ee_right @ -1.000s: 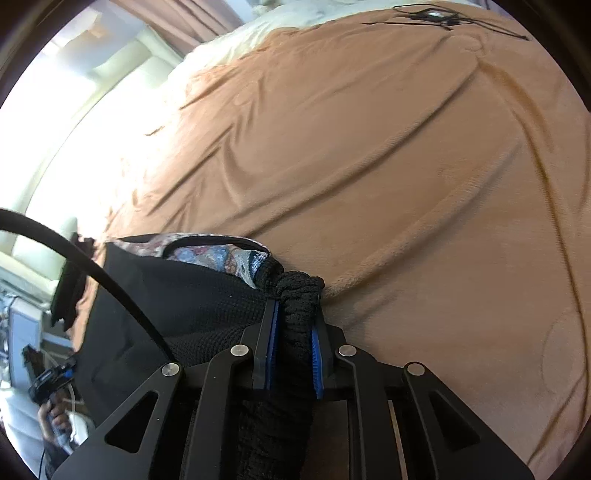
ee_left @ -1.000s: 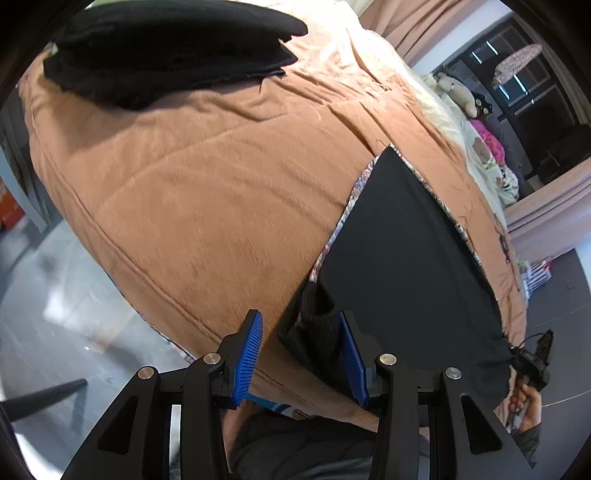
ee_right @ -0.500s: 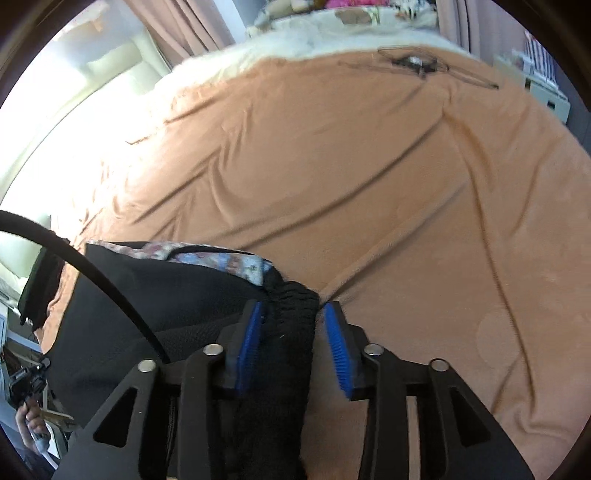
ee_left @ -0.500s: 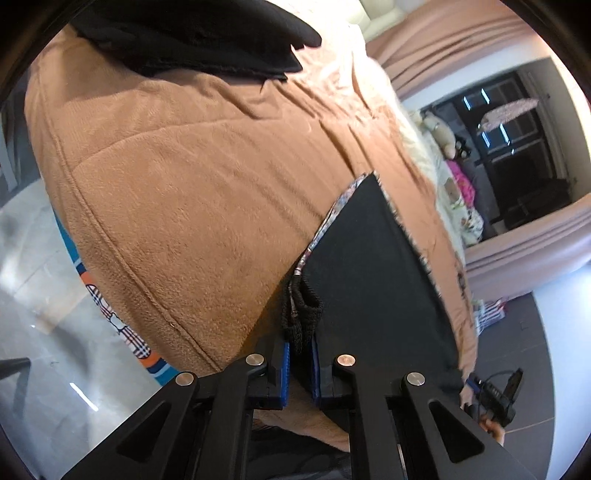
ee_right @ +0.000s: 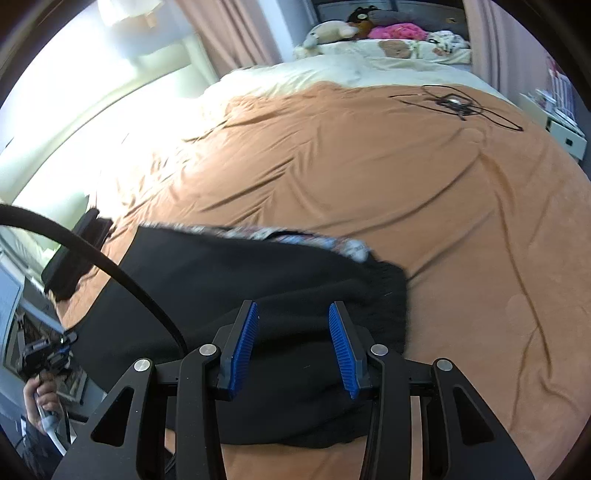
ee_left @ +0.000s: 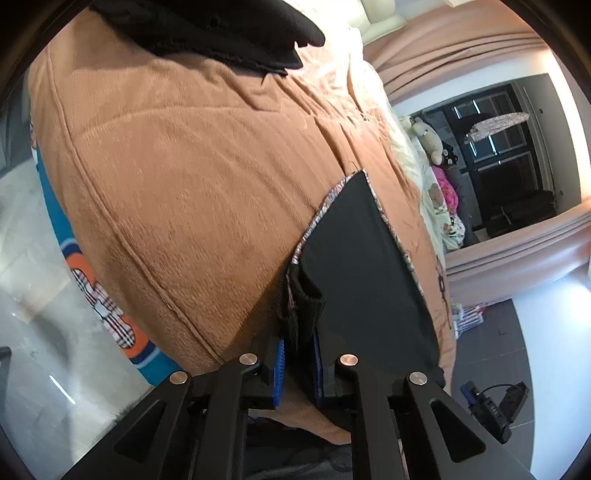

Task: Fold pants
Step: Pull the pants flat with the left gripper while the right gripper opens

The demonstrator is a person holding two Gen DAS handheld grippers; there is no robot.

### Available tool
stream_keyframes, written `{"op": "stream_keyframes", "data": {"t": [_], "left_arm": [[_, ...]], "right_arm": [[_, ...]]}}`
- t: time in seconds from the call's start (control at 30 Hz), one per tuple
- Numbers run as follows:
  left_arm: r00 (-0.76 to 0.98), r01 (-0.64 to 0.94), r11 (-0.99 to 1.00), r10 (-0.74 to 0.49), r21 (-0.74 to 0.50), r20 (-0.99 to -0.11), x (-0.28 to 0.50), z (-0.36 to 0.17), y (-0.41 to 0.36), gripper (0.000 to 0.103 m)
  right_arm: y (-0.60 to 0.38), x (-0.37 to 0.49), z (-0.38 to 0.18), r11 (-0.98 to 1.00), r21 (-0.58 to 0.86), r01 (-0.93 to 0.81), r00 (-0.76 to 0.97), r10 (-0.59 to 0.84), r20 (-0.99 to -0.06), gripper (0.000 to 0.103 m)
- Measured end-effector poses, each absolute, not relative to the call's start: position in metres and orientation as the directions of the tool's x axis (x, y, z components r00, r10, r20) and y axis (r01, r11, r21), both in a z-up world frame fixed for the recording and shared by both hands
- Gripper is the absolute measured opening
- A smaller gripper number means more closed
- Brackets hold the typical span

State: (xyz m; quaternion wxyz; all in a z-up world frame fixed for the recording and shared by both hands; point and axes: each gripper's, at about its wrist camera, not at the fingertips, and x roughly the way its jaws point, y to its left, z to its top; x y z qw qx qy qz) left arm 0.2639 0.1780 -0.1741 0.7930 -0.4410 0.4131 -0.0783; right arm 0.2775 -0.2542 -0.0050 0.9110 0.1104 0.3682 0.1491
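Black pants [ee_left: 362, 266] with a patterned lining edge lie flat on a brown blanket [ee_left: 192, 177]. My left gripper [ee_left: 298, 363] pinches a bunched corner of the ribbed waistband at the bed's near edge. Its blue pads [ee_left: 280, 363] still press on the cloth, though the jaws are opening slightly. In the right wrist view the pants [ee_right: 207, 280] spread out below my right gripper [ee_right: 293, 347]. That gripper hovers open over the dark fabric, gripping nothing between its pads [ee_right: 341, 343].
A stack of black clothes [ee_left: 221, 26] sits at the far end of the bed. A tangled black cable [ee_right: 450, 101] lies on the blanket [ee_right: 369, 166], with stuffed toys [ee_right: 332, 31] beyond. A black cord [ee_right: 110, 266] arcs across the left. Tiled floor [ee_left: 37, 295] lies beside the bed.
My left gripper has shut on the waistband corner. My right gripper has let go of its bunched corner, opened, and drawn back and up, leaving the pants lying on the blanket.
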Motion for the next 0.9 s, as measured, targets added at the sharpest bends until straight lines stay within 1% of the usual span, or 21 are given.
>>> {"op": "stream_keyframes", "data": {"t": [0.1, 0.17, 0.3, 0.5, 0.67, 0.7, 0.73, 0.8, 0.9], "left_arm": [[0.637, -0.235, 0.577, -0.516, -0.782, -0.572, 0.263, -0.181, 0.171, 0.019], [0.634, -0.227, 0.565, -0.532, -0.793, -0.561, 0.263, -0.183, 0.168, 0.019], [0.634, -0.212, 0.549, -0.552, -0.808, -0.542, 0.263, -0.187, 0.161, 0.024], [0.645, -0.203, 0.537, -0.556, -0.819, -0.525, 0.268, -0.188, 0.16, 0.024], [0.651, -0.192, 0.523, -0.566, -0.831, -0.506, 0.264, -0.189, 0.159, 0.024], [0.648, -0.186, 0.516, -0.575, -0.836, -0.499, 0.263, -0.19, 0.159, 0.022], [0.648, -0.187, 0.516, -0.575, -0.836, -0.5, 0.262, -0.191, 0.16, 0.013], [0.649, -0.188, 0.514, -0.574, -0.837, -0.499, 0.26, -0.191, 0.162, 0.006], [0.665, -0.174, 0.493, -0.58, -0.853, -0.471, 0.256, -0.188, 0.165, 0.005]], "right_arm": [[-0.238, 0.28, -0.011, 0.929, 0.308, -0.206, 0.665, 0.364, -0.652, 0.038], [-0.224, 0.279, -0.018, 0.925, 0.315, -0.213, 0.654, 0.374, -0.657, 0.038], [-0.203, 0.285, -0.022, 0.916, 0.331, -0.226, 0.629, 0.397, -0.669, 0.039], [-0.159, 0.291, -0.027, 0.89, 0.352, -0.291, 0.577, 0.457, -0.677, 0.038], [-0.125, 0.294, -0.035, 0.877, 0.357, -0.321, 0.543, 0.479, -0.69, 0.038], [-0.119, 0.295, -0.037, 0.873, 0.358, -0.33, 0.536, 0.485, -0.691, 0.038], [-0.112, 0.296, -0.039, 0.87, 0.358, -0.339, 0.529, 0.491, -0.692, 0.038], [-0.1, 0.296, -0.039, 0.864, 0.359, -0.354, 0.517, 0.5, -0.694, 0.038], [-0.077, 0.294, -0.042, 0.838, 0.36, -0.41, 0.487, 0.535, -0.691, 0.038]]}}
